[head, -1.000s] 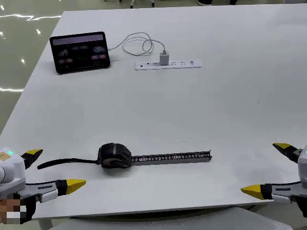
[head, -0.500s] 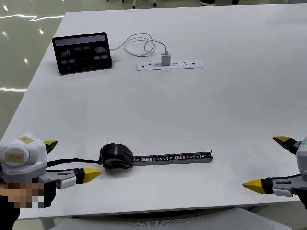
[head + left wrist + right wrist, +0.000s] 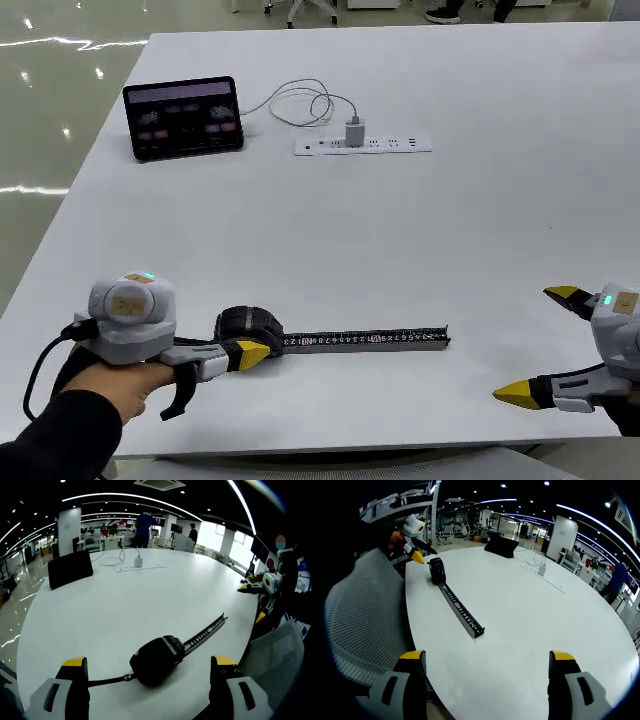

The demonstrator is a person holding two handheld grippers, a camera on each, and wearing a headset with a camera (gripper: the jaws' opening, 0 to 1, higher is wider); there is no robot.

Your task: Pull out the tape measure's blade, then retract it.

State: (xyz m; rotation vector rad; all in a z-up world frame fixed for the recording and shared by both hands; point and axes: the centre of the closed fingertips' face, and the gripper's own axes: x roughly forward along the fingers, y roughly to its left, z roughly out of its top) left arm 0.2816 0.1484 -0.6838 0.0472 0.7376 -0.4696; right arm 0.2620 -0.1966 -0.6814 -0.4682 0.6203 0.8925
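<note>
Straddling the black tape measure case (image 3: 246, 326) by the white tabletop's (image 3: 400, 230) near edge, my left gripper (image 3: 149, 661) gapes; the marked blade (image 3: 365, 339) points rightward toward my right gripper (image 3: 540, 343) (open, well apart).

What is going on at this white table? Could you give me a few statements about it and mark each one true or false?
1. The tape measure's blade is pulled out and lies along the table. True.
2. The left gripper is clamped shut on the tape measure. False: its jaws stand open, one on each side of the case.
3. The right gripper holds the tip of the blade. False: it is open and well apart from the blade, off to the right.
4. A tablet stands propped up at the far left of the table. True.
5. A charger is plugged into the power strip. True.
</note>
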